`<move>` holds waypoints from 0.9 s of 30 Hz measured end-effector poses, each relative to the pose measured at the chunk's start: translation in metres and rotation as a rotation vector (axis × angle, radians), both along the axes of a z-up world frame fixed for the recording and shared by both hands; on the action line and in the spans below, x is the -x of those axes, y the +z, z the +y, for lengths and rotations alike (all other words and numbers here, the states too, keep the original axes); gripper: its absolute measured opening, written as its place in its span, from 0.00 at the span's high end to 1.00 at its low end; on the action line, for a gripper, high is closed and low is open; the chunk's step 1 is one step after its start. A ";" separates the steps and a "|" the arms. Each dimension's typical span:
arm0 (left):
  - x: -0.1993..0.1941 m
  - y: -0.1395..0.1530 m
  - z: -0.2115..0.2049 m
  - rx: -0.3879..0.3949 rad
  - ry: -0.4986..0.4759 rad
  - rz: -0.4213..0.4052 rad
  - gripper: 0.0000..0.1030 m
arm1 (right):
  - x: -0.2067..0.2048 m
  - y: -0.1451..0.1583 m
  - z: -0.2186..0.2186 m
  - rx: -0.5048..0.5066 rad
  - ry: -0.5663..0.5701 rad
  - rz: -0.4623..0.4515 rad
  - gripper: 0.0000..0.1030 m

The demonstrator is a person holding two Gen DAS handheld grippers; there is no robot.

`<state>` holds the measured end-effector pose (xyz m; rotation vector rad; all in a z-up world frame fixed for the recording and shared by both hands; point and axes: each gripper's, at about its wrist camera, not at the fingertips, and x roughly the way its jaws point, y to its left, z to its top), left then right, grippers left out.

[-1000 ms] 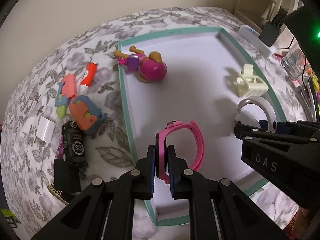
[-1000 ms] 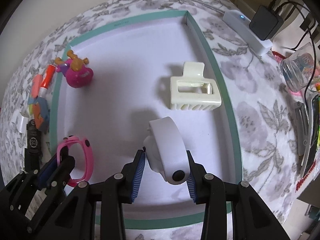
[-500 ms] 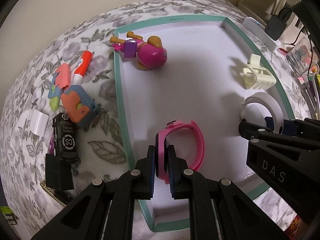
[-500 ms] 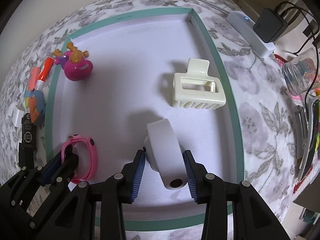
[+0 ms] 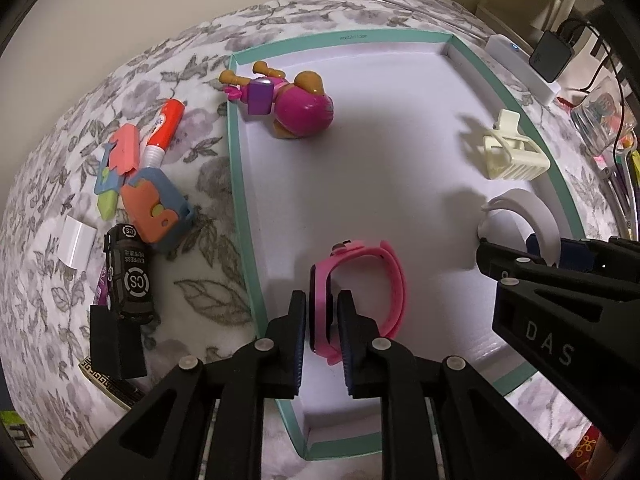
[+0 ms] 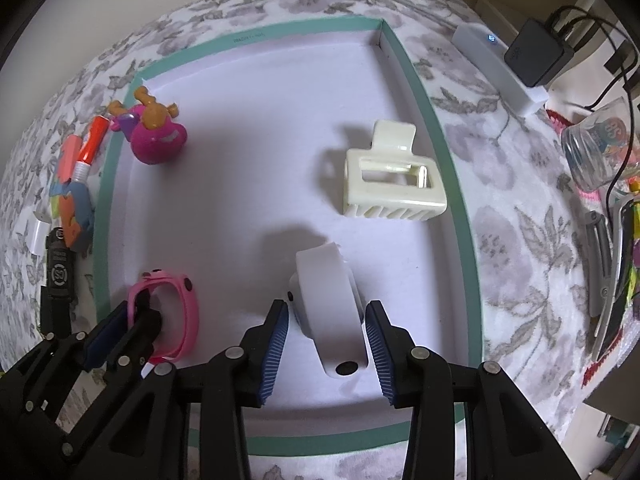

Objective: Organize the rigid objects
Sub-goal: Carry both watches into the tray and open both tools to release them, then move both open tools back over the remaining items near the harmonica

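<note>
The left tool [image 5: 322, 322] pinches the dark face of a bright pink plastic watch [image 5: 360, 288] that stands on edge near the front left of a flat white tray with a teal rim [image 6: 448, 152], while the right tool [image 6: 326, 334] sits wide around a white plastic watch band [image 6: 330, 312] with small gaps on both sides. 2 more things lie in the tray: a cream plastic hair claw [image 6: 390, 184] by the right rim and a round pink toy figure [image 5: 298, 106] at the back left. The tray rests on a grey flowered cover [image 5: 80, 168], where a black toy car [image 5: 130, 270] and an orange and blue toy [image 5: 158, 210] lie left of the tray.
</note>
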<state>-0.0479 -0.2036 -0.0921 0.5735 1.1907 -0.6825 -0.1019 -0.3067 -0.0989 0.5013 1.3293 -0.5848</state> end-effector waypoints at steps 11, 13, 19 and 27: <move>0.004 0.032 0.001 0.065 -0.021 -0.063 0.63 | 0.000 0.052 0.002 0.091 -0.008 -0.103 0.44; 0.003 0.038 0.003 0.077 -0.015 -0.067 0.63 | 0.003 0.058 0.002 0.101 -0.015 -0.120 0.44; -0.009 0.051 0.013 0.108 0.039 -0.056 0.62 | 0.008 0.075 0.002 0.134 -0.030 -0.156 0.44; -0.032 0.056 0.036 0.122 0.153 -0.010 0.39 | 0.001 0.077 0.008 0.154 -0.008 -0.154 0.36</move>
